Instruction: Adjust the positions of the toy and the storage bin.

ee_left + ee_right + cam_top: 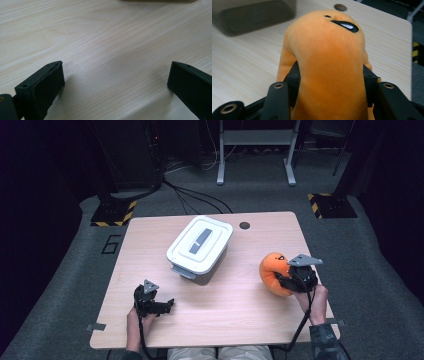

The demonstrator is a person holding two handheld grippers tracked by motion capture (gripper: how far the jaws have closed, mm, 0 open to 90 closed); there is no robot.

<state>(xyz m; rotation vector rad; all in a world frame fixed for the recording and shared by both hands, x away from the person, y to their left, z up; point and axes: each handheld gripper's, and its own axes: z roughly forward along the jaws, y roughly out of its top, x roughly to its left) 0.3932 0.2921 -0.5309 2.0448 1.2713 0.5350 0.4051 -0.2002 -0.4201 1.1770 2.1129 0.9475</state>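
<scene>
Plush toy (272, 271), orange, at the tabletop's (235, 310) right: soft, light, squashes under grip; right gripper (291, 280) jaws pinch its middle, a sound hold. Left gripper (167, 304) jaws spread, idle.

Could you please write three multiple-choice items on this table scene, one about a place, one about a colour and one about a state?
1. Where on the table is the lidded box?
A. Near the middle
B. At the near right corner
C. Under the left gripper

2. What colour is the plush toy?
A. Green
B. Orange
C. Blue

3. How do the left gripper fingers stand?
A. Shut on the toy
B. Shut on the box lid
C. Apart, with bare wood between them

Key: 1 A, the high view shows the box mid-table. 2 B, the fur is orange where the right gripper clamps it. 3 C, the left gripper view shows a wide gap over wood.
</scene>
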